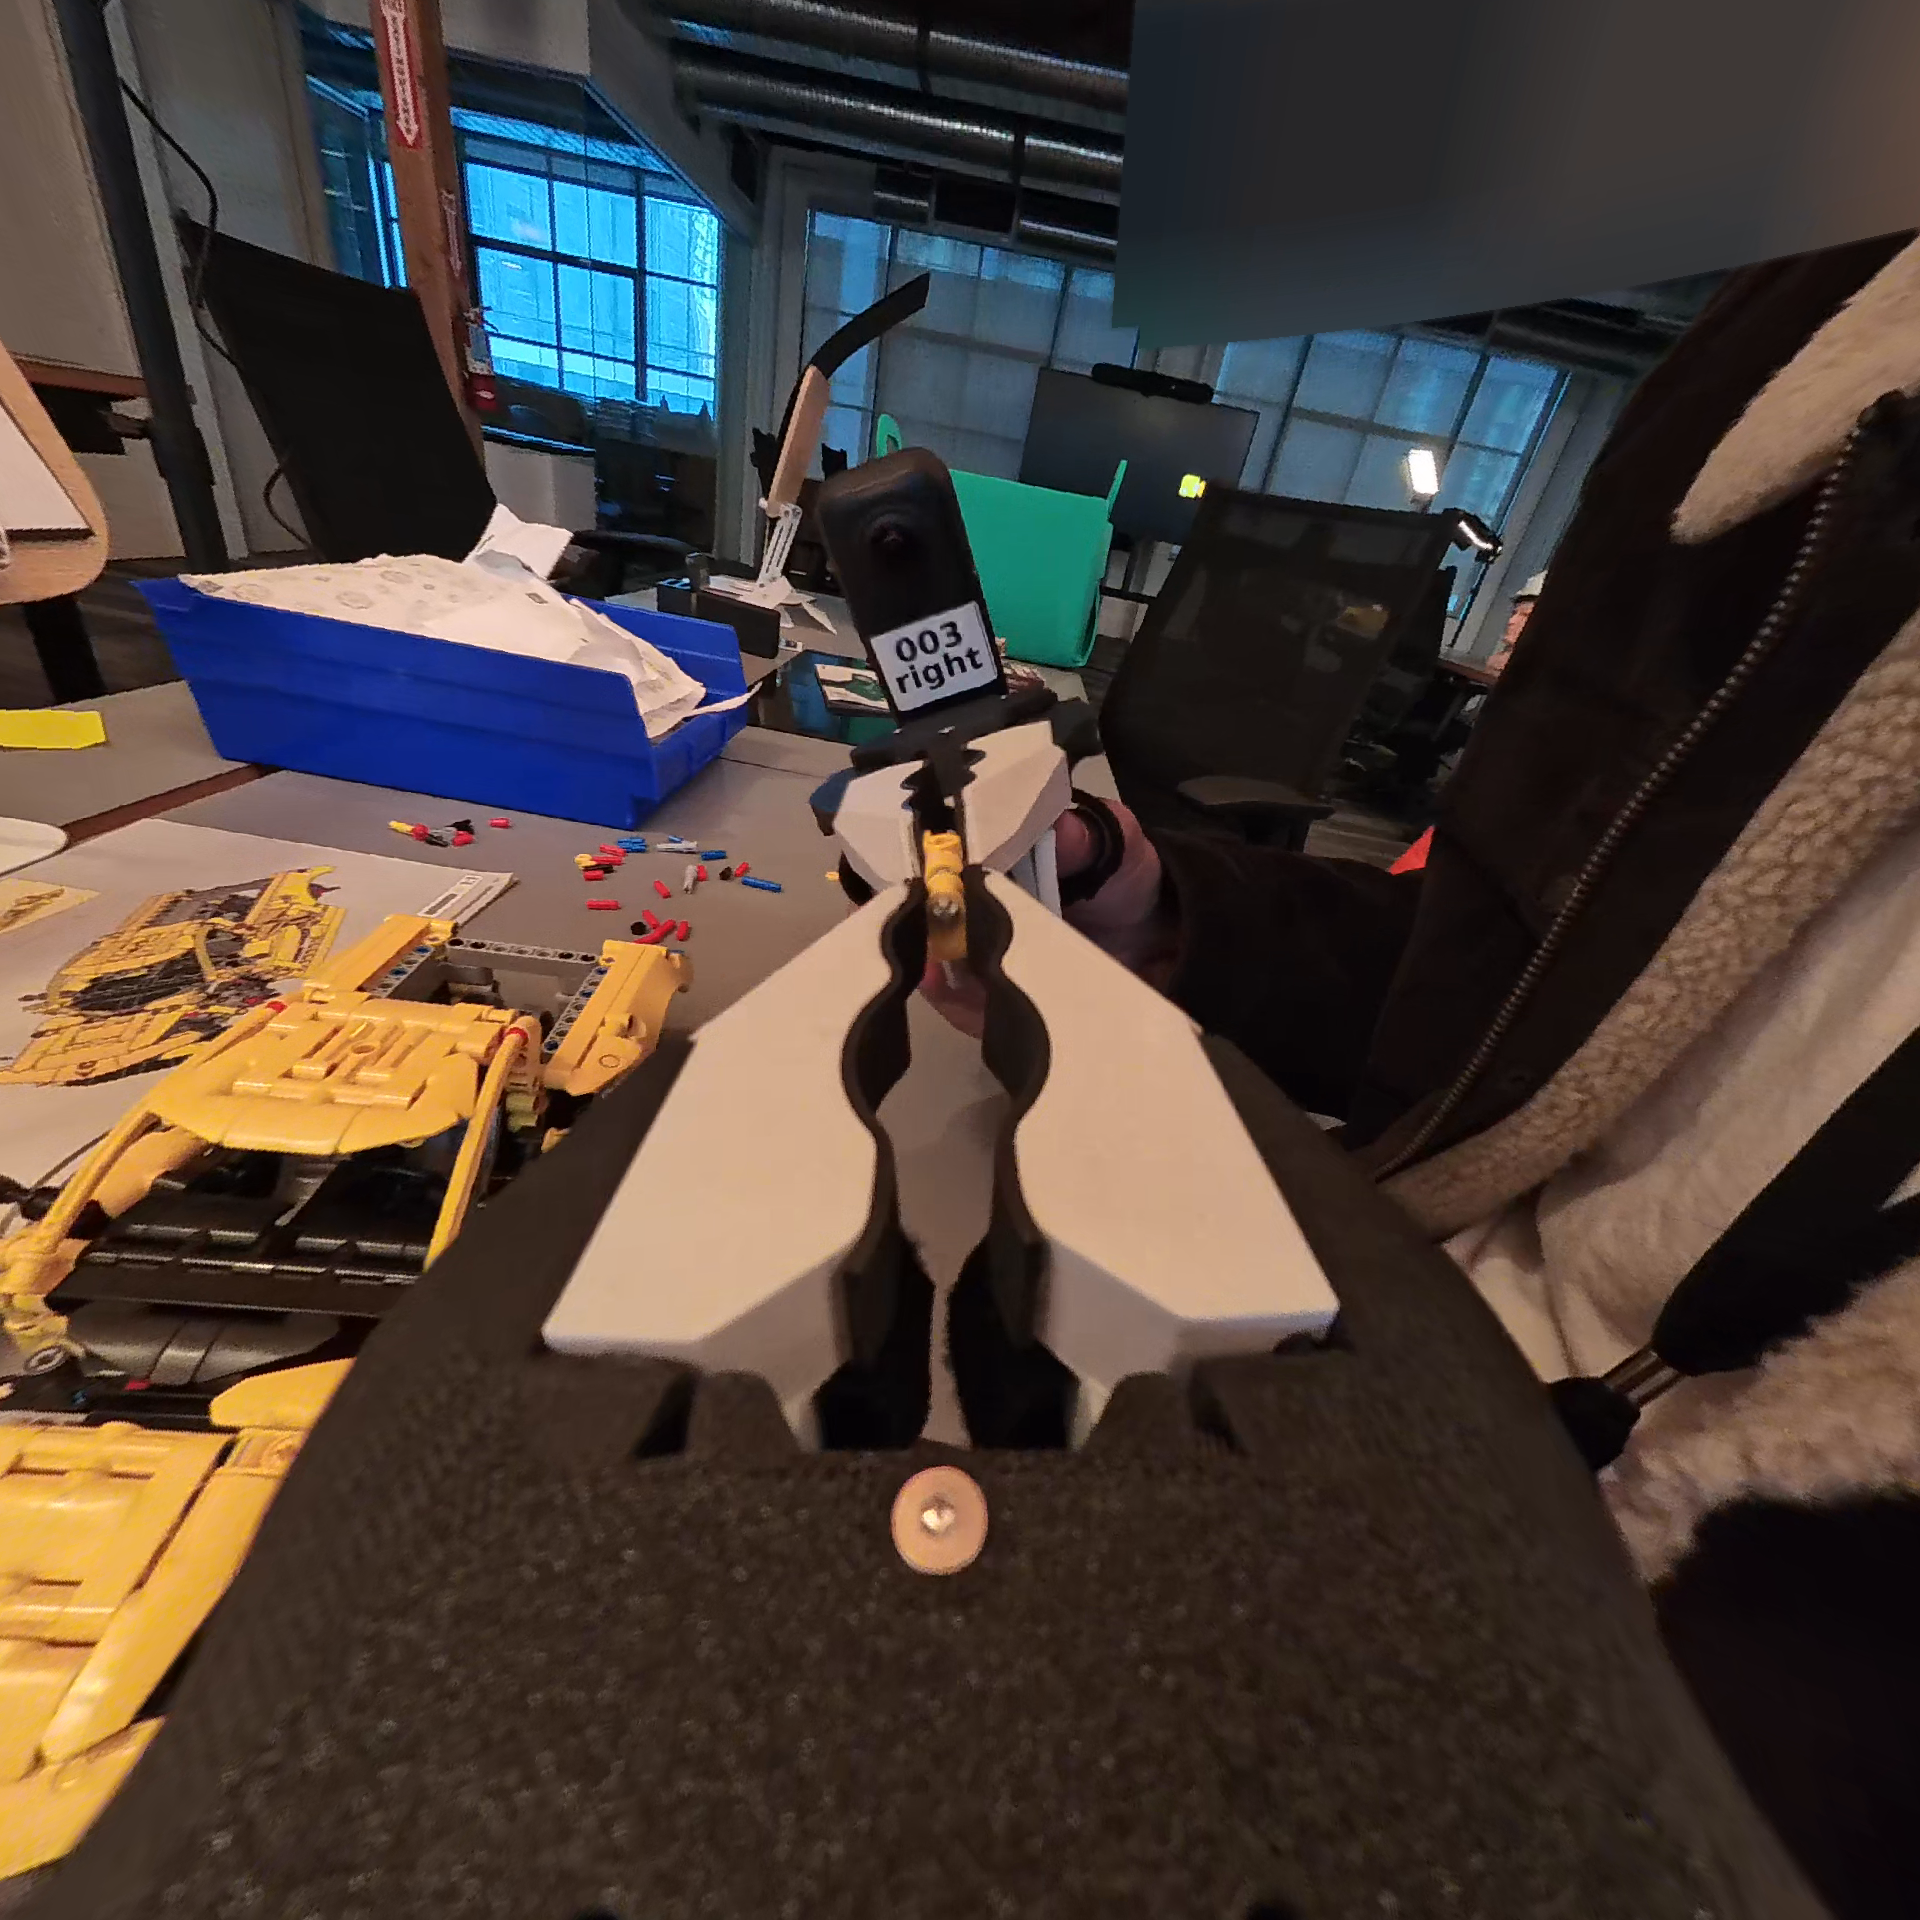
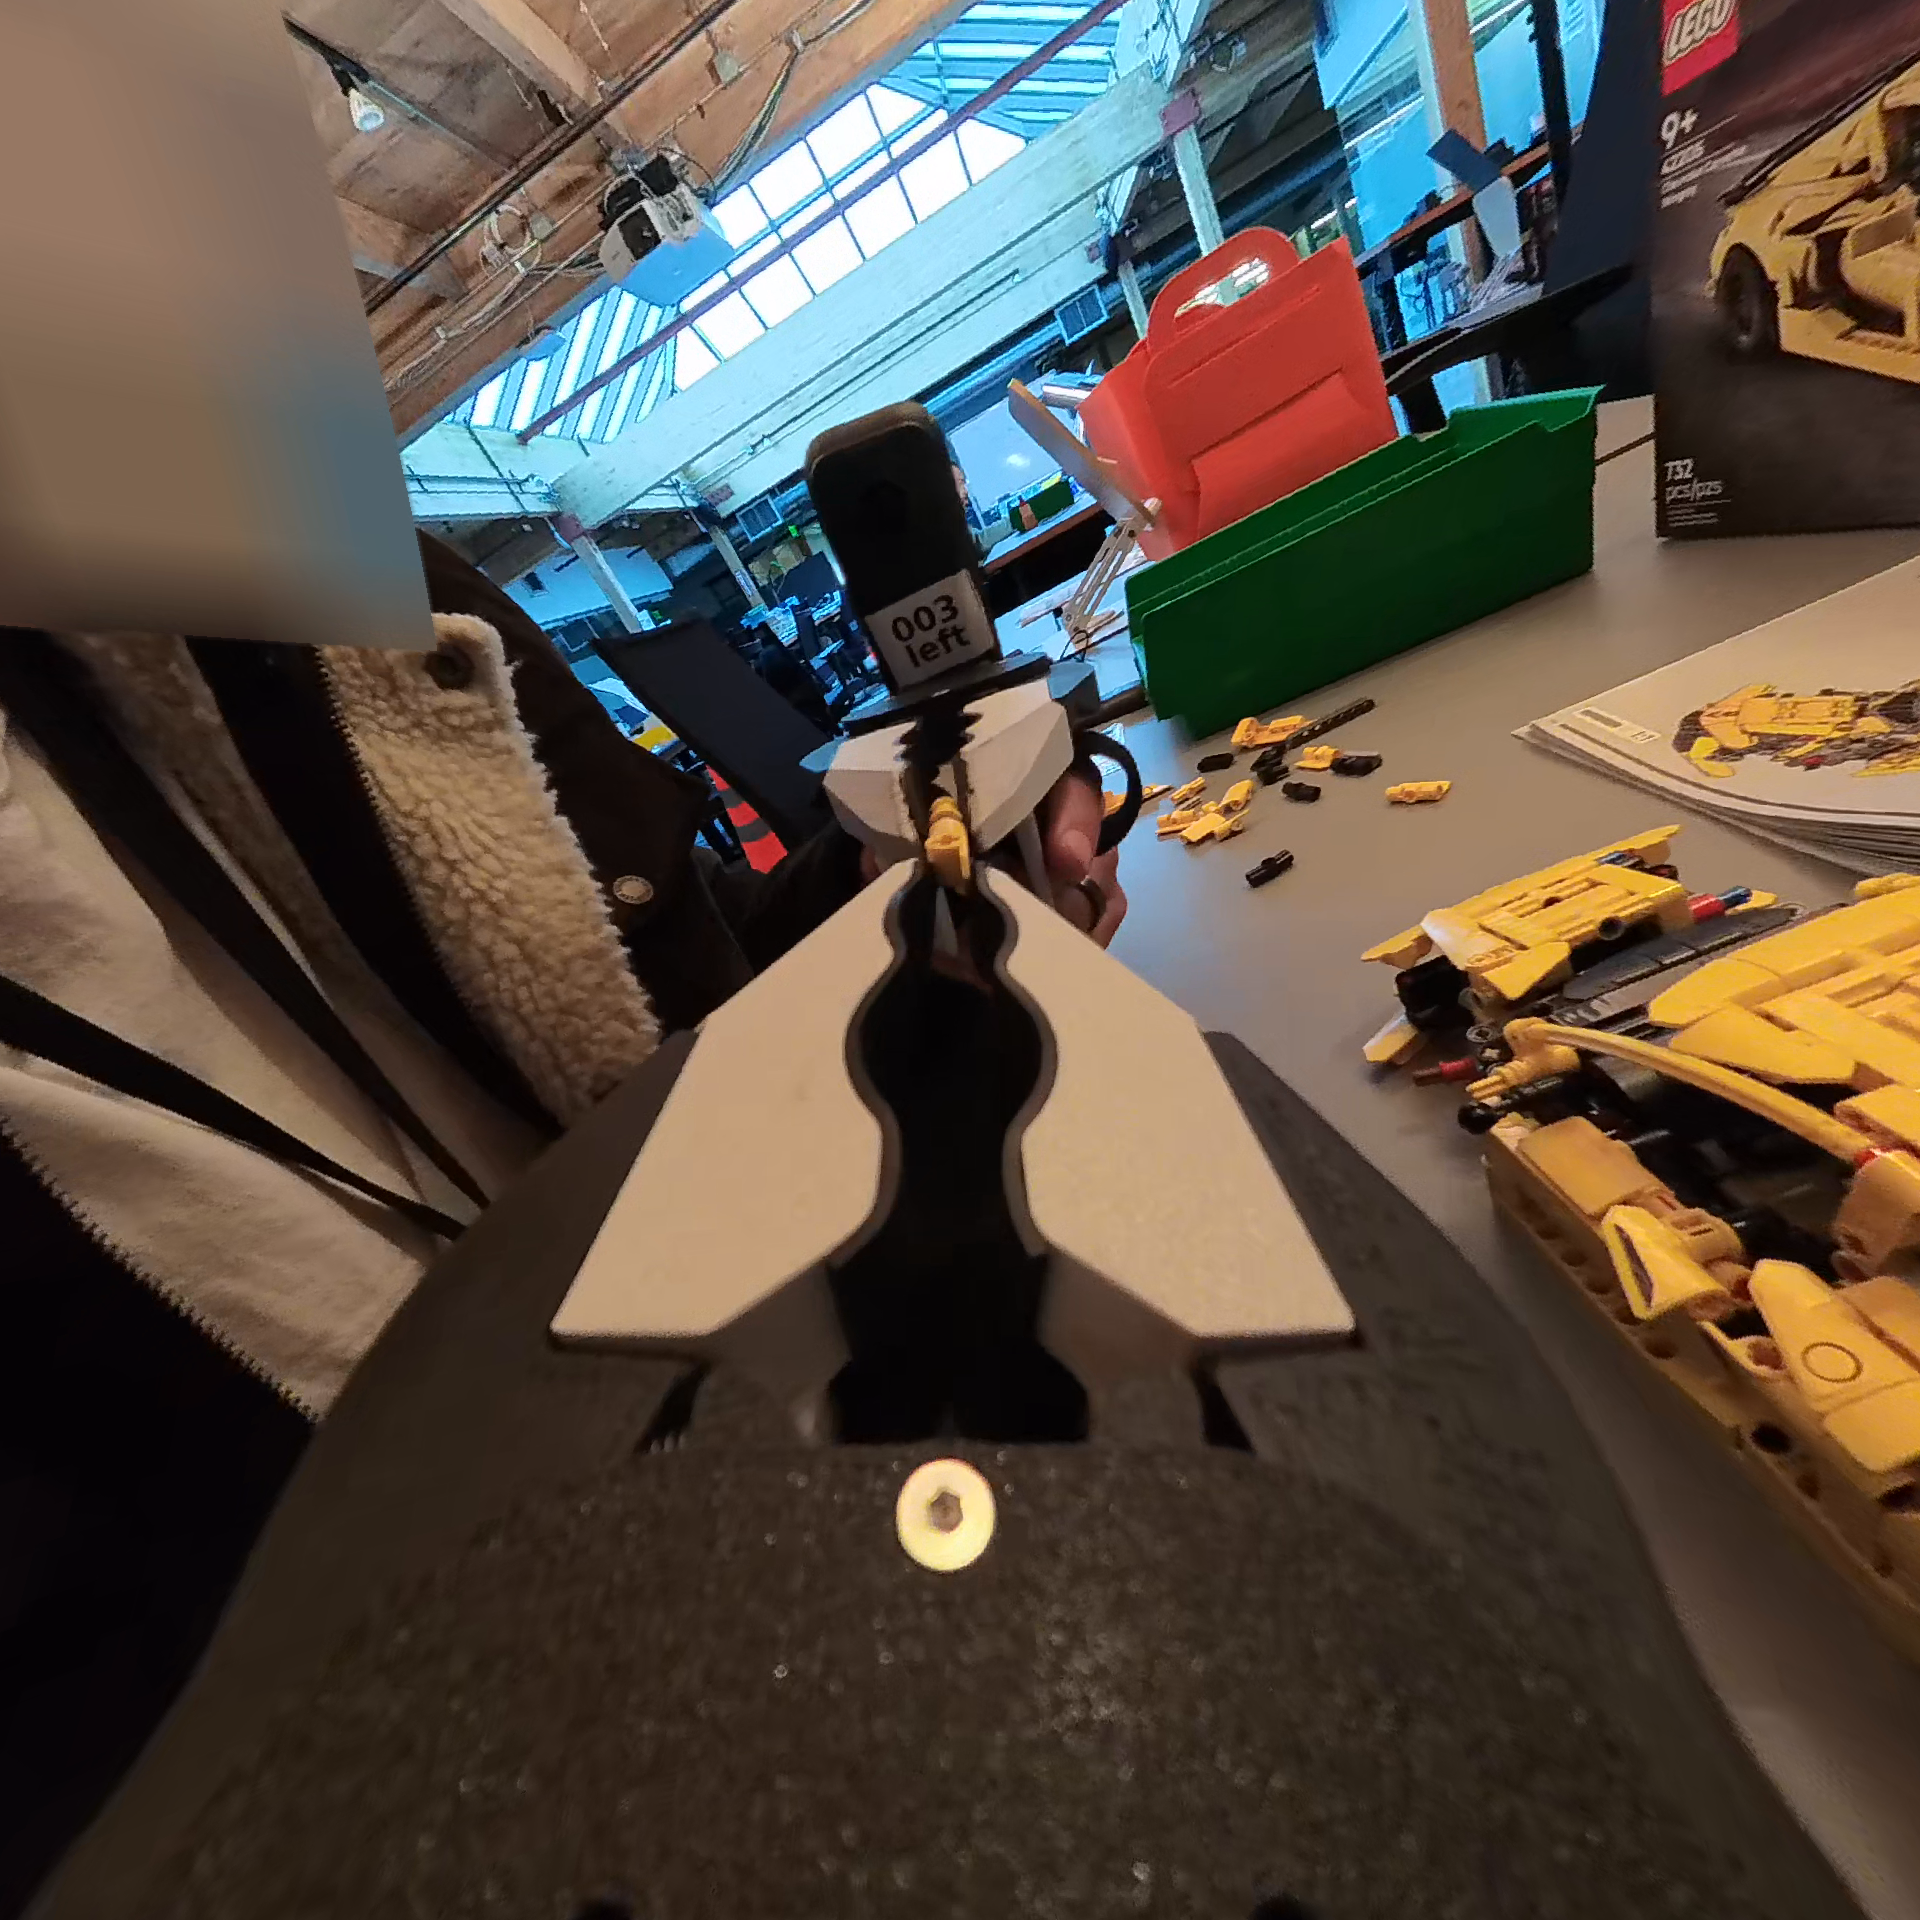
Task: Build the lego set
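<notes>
My left gripper [image 1: 943, 920] and my right gripper [image 2: 943, 888] point at each other tip to tip, in the air in front of a person's jacket. Both are shut on a small yellow lego piece [image 1: 943, 878] held between them. From the right wrist view, the piece [image 2: 948, 847] sits at the left gripper's tips [image 2: 940, 800]. The right gripper [image 1: 940, 821] faces me in the left wrist view. The partly built yellow car model [image 1: 343, 1060] lies on the grey table left of and below the grippers. It appears at the right in the right wrist view [image 2: 1714, 1091].
An instruction booklet [image 1: 156, 935] lies beside the car. Loose red, blue and black pins [image 1: 665, 873] lie before a blue bin [image 1: 436, 717] holding paper bags. Yellow and black pieces [image 2: 1247, 790] lie before a green bin [image 2: 1351, 603]. The set's box [image 2: 1787, 260] stands behind. My two grippers' fingertips are within a few centimetres of each other.
</notes>
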The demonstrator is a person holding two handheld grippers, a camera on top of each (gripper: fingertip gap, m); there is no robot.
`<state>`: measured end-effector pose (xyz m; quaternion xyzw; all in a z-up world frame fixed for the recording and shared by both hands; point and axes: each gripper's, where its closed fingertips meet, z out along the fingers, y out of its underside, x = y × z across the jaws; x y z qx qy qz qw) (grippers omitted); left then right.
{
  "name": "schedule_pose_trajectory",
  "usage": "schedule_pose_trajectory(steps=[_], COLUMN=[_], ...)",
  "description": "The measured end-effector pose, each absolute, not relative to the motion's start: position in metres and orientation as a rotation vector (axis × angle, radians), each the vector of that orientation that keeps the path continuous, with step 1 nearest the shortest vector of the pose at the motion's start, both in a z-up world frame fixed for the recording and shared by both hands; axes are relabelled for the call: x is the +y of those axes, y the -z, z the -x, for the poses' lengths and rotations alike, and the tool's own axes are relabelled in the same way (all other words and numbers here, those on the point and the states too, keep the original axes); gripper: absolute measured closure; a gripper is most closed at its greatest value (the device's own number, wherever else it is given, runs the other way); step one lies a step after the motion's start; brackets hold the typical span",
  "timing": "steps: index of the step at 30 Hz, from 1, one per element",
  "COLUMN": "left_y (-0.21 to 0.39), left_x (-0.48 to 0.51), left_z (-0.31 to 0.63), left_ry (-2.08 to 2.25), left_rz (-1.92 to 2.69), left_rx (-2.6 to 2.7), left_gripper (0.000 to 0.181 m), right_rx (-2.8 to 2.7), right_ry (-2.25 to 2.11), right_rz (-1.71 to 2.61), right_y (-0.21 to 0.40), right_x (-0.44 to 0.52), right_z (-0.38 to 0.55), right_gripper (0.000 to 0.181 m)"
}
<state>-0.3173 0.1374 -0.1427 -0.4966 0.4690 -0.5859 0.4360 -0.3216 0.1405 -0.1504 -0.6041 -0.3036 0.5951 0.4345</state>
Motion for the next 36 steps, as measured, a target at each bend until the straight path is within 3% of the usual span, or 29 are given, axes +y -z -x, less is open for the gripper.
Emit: schedule_pose_trajectory(steps=[36], left_y=[0.15], left_x=[0.1383], left_z=[0.3196], left_ry=[1.512], left_rz=[1.288], left_rx=[1.206], left_gripper=[0.174], right_rx=[-0.728], right_ry=[-1.541], right_rz=[1.532], right_y=[0.1534], right_x=[0.1415], right_z=[0.321], right_gripper=[0.175])
